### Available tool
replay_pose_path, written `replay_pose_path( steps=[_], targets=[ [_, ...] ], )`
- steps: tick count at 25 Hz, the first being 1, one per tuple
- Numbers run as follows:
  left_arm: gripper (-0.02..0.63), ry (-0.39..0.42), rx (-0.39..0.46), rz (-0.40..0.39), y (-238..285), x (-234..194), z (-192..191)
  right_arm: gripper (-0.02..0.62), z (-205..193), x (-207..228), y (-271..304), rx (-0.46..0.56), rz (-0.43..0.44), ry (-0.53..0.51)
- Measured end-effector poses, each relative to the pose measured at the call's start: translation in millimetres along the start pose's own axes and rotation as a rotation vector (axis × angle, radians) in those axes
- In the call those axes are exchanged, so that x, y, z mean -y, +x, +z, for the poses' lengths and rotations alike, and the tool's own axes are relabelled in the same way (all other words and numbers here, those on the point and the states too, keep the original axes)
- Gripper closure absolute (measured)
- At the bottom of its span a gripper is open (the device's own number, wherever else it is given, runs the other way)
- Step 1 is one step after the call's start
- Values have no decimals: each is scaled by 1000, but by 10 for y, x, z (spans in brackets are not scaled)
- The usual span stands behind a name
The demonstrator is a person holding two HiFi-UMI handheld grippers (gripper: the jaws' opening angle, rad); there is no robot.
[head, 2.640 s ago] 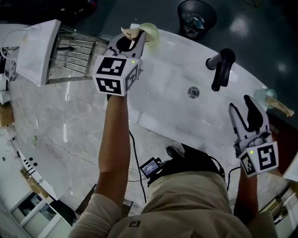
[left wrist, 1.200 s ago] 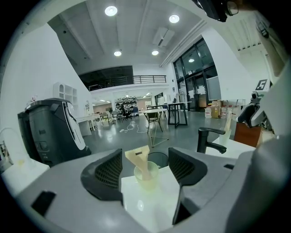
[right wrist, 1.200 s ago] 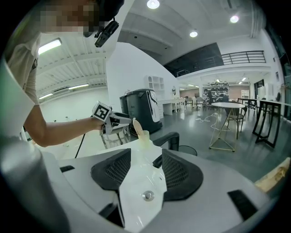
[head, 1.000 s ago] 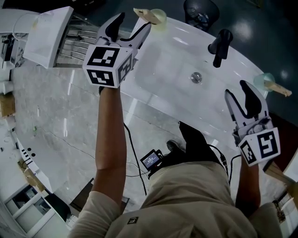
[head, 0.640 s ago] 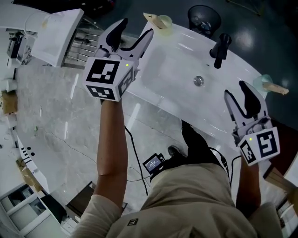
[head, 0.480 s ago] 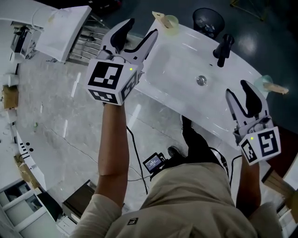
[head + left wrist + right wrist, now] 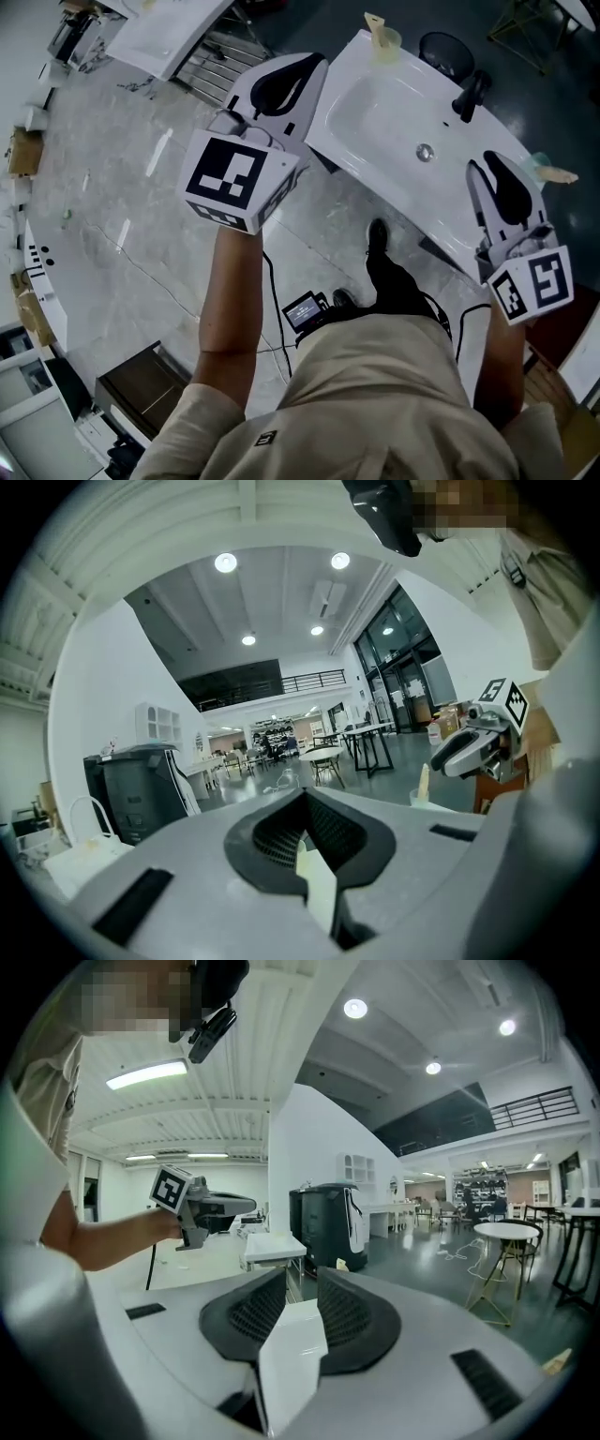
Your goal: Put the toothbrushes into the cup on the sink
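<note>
Both have risen away from the sink (image 7: 380, 103): left hand-held gripper (image 7: 315, 60) just closed fully, empty; right hand-held gripper (image 7: 482, 163) has been closing, half open, empty.

The sink (image 7: 375, 103) looked like glossy white ceramic, smooth and reflective. Its tap (image 7: 472, 92) was matt black and the drain (image 7: 425, 151) was bright metal. The corner cup (image 7: 386, 39) seemed to be translucent pale plastic, and its toothbrush (image 7: 374, 22) pale wood. The grey marbled floor (image 7: 122, 216) shone, polished. The trousers (image 7: 375, 394) were matt beige cloth.
</note>
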State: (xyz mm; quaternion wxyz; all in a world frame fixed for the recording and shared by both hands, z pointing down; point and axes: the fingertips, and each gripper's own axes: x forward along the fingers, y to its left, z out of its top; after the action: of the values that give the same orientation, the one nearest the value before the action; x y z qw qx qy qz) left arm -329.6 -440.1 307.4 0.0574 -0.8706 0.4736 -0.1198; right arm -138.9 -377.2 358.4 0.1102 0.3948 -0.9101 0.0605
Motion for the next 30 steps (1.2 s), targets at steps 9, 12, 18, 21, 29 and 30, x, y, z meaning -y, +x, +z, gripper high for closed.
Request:
replay_pose_path(
  steps=[9,12,18,21,29,30],
  targets=[
    [600,-22,40,74,-1309,145,262,555,555,-890,-322,63,84,-126],
    [600,-28,46,92,-1723,231,300,562,648,-1176,-469,70,99,-149],
    [600,-3,103,126,-2553,408,492,575,835,-1764,-728,85,143,-195],
    [600,-23,125,159,-2948,462,517,589,878,-2061,-797,81,181,-220],
    [600,-75,129,203,-3666,647,440,591,945,-2665,-992,72,239,-272],
    [600,-78,128,205,-3711,664,424,591,947,-2702,-1009,71,240,-275]
  ],
)
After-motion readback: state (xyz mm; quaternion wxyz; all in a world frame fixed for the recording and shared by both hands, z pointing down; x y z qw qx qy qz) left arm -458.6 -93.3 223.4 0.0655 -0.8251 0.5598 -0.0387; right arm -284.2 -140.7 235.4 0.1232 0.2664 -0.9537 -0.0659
